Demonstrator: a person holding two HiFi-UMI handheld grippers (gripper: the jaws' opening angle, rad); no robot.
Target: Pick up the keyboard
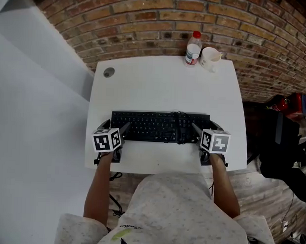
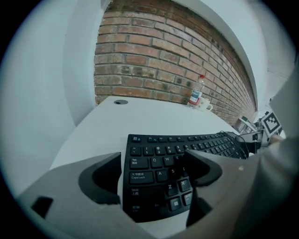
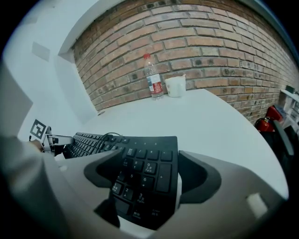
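The keyboard [image 1: 160, 127] is black with pale key legends, on a plain white desk [image 1: 159, 84]. Beyond the keyboard, the wall [image 1: 146, 23] is red-brown brick with pale mortar lines. Past the keyboard's right end stand a clear bottle [image 1: 193, 48] with a red cap and red label, and a white cup [image 1: 210, 57]. At the keyboard's ends, the left gripper [image 1: 114, 126] and right gripper [image 1: 205, 128] are grey with black pads, and their cubes are patterned in black-and-white squares.
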